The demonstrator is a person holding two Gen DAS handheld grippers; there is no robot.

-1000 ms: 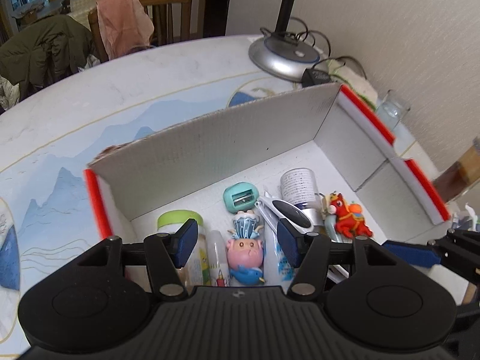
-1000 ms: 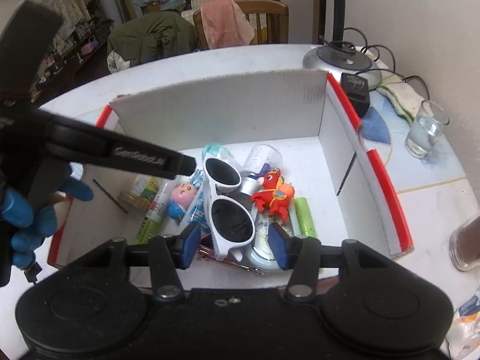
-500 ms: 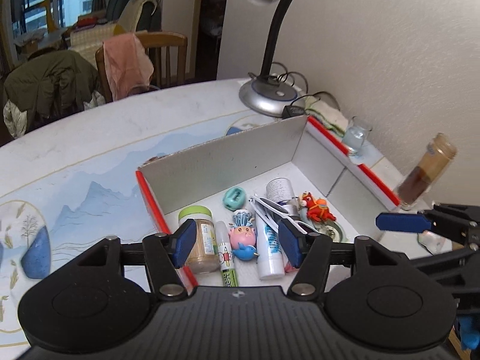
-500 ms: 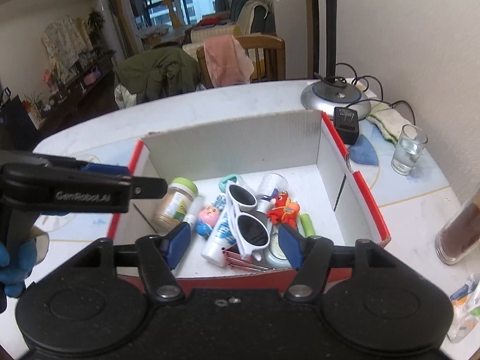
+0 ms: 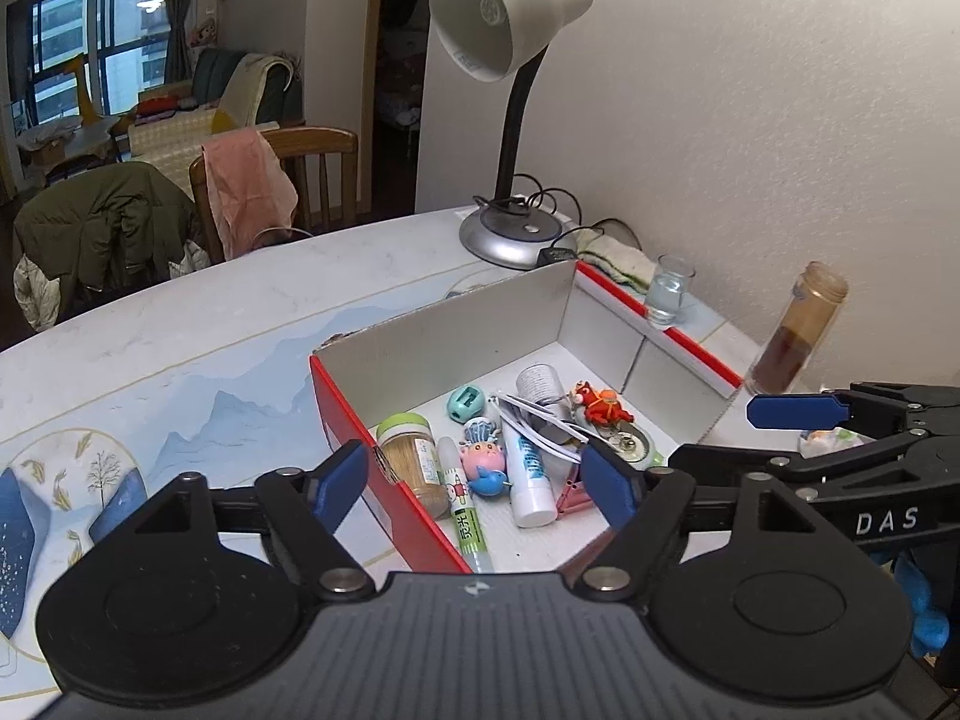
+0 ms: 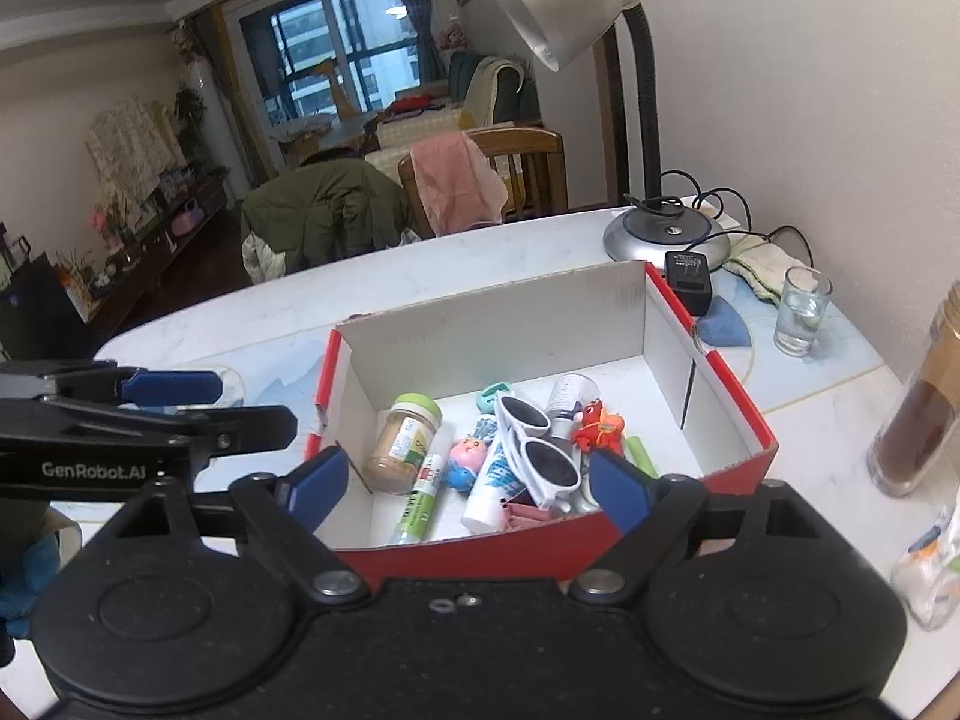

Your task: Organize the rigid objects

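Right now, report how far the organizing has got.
Done: the box already holds the sunglasses, jar, red toy and tubes. In hand: nothing; the left gripper and right gripper are both open above the box. Left: seemingly nothing among the rigid items; only drinkware sits outside.

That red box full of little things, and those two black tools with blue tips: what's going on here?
A person is sorting small items using a hand-held gripper in each hand. Both the left hand-held gripper and the right hand-held gripper hover open and empty above the red box. Inside lie white sunglasses, a jar, a white tube, a red toy and other bits. Nothing is being held at this moment.
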